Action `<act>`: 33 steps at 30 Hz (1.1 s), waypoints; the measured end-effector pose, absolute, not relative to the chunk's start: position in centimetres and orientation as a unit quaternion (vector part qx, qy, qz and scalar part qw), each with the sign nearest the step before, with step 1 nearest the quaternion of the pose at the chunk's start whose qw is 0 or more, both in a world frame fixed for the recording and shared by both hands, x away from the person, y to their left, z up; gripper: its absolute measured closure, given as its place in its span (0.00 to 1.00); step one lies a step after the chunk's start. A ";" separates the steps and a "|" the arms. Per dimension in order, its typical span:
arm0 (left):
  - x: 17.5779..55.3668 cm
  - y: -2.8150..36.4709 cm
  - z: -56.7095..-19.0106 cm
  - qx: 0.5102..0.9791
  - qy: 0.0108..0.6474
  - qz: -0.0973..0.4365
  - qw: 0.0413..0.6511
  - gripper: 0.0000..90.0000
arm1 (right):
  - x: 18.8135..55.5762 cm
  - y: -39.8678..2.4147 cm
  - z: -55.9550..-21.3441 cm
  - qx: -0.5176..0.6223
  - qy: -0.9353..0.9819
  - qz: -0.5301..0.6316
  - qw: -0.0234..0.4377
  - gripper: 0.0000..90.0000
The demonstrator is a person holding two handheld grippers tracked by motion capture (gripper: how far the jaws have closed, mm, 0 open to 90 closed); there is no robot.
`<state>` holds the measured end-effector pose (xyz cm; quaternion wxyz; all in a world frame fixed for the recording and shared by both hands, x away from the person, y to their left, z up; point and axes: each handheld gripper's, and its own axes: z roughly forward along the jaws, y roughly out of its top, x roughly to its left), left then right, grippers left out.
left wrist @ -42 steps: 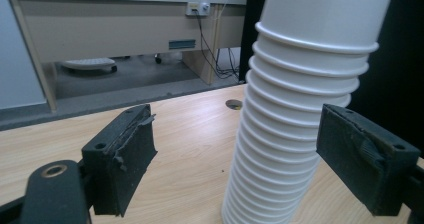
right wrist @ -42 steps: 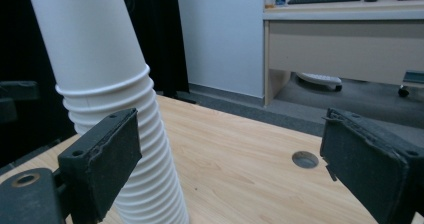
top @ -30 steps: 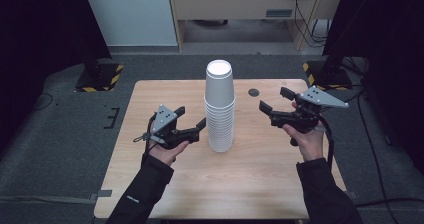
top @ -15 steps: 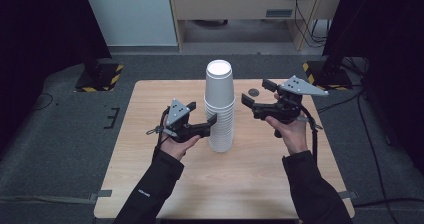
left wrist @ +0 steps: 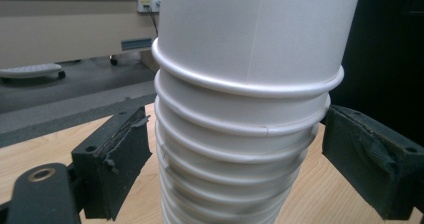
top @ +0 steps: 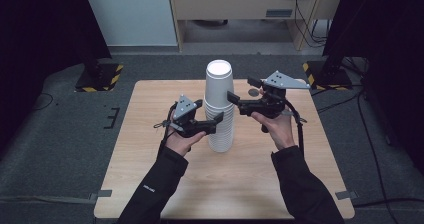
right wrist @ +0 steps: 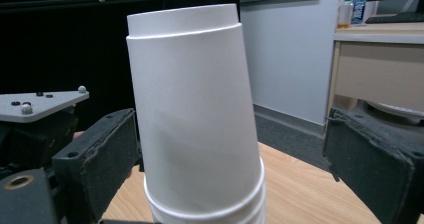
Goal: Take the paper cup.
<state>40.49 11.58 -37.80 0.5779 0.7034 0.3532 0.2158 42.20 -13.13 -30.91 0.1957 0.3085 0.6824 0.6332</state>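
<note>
Approach step: left claw [top: 216, 120] and right claw [top: 239, 100] both open, straddling the inverted paper cup stack [top: 219, 106] on the tabletop [top: 150, 149]; left jaws just widened. Next: close, right lifts top cup.

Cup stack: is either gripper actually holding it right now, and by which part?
Nothing is held. The left gripper has just been opening, pads apart from the lower rims of the cup stack. The right gripper brackets the top cup, jaws open.
</note>
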 end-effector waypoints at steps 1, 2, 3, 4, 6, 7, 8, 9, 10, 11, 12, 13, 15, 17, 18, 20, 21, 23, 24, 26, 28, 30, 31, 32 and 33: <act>40.5 11.5 -37.8 0.704 0.349 0.217 0.579 0.13 | 42.4 -12.8 -31.0 0.306 0.683 0.635 0.192 0.09; 40.6 11.4 -37.9 0.704 0.347 0.218 0.579 0.13 | 42.5 -12.6 -31.0 0.305 0.683 0.636 0.189 0.09; 40.6 11.3 -37.9 0.705 0.345 0.218 0.580 0.13 | 42.6 -12.4 -31.1 0.304 0.685 0.636 0.187 0.09; 40.7 11.2 -37.9 0.705 0.343 0.218 0.582 0.13 | 42.6 -12.4 -31.1 0.304 0.685 0.636 0.187 0.09; 40.8 11.1 -38.0 0.705 0.342 0.222 0.580 0.12 | 42.9 -11.7 -31.3 0.301 0.690 0.631 0.187 0.09; 40.8 11.1 -38.0 0.705 0.341 0.221 0.581 0.12 | 42.9 -11.5 -31.3 0.301 0.691 0.631 0.185 0.09; 40.8 11.2 -38.0 0.704 0.341 0.220 0.584 0.12 | 42.9 -11.5 -31.3 0.301 0.691 0.631 0.185 0.09; 40.9 11.2 -38.0 0.702 0.340 0.218 0.587 0.12 | 43.0 -11.3 -31.4 0.300 0.692 0.630 0.184 0.09; 40.9 11.3 -37.9 0.699 0.342 0.216 0.589 0.12 | 43.0 -11.1 -31.4 0.298 0.694 0.630 0.184 0.08; 40.9 11.3 -37.9 0.699 0.340 0.217 0.590 0.12 | 43.1 -10.9 -31.5 0.296 0.695 0.628 0.185 0.08; 40.9 11.3 -37.8 0.699 0.339 0.218 0.590 0.12 | 43.2 -10.7 -31.5 0.296 0.697 0.626 0.185 0.08; 41.0 11.3 -37.8 0.700 0.339 0.219 0.590 0.12 | 43.4 -10.4 -31.6 0.296 0.699 0.624 0.186 0.08; 41.0 11.2 -37.7 0.700 0.337 0.220 0.590 0.11 | 43.6 -10.2 -31.7 0.298 0.699 0.624 0.184 0.08; 41.1 11.1 -37.8 0.700 0.337 0.220 0.590 0.10 | 44.0 -9.8 -31.9 0.301 0.699 0.624 0.178 0.08; 41.2 11.1 -37.8 0.700 0.337 0.217 0.591 0.10 | 44.1 -9.7 -32.0 0.301 0.700 0.623 0.178 0.08; 41.3 11.1 -37.9 0.700 0.335 0.216 0.592 0.09 | 44.3 -9.4 -32.2 0.301 0.702 0.622 0.174 0.08; 41.3 11.1 -37.9 0.701 0.334 0.216 0.592 0.09 | 44.4 -9.3 -32.3 0.299 0.703 0.621 0.174 0.09; 41.3 11.2 -37.9 0.701 0.333 0.215 0.592 0.09 | 44.5 -9.2 -32.3 0.299 0.704 0.621 0.172 0.09; 41.3 11.2 -38.0 0.701 0.334 0.214 0.593 0.10 | 44.5 -9.1 -32.4 0.299 0.704 0.621 0.172 0.09; 41.3 11.3 -38.0 0.702 0.333 0.211 0.593 0.10 | 44.7 -8.8 -32.6 0.295 0.707 0.620 0.172 0.12; 41.2 11.4 -38.0 0.702 0.332 0.213 0.593 0.11 | 44.7 -8.8 -32.6 0.294 0.704 0.624 0.170 0.14; 41.2 11.4 -38.0 0.702 0.331 0.212 0.593 0.11 | 44.7 -8.8 -32.6 0.292 0.705 0.623 0.173 0.14; 41.2 11.4 -38.0 0.702 0.331 0.212 0.594 0.12 | 44.6 -8.8 -32.6 0.290 0.705 0.623 0.176 0.15; 41.2 11.4 -38.0 0.702 0.331 0.212 0.593 0.12 | 44.6 -8.8 -32.5 0.289 0.705 0.623 0.179 0.15; 41.2 11.4 -38.0 0.702 0.331 0.212 0.594 0.12 | 44.6 -8.8 -32.5 0.288 0.705 0.623 0.180 0.15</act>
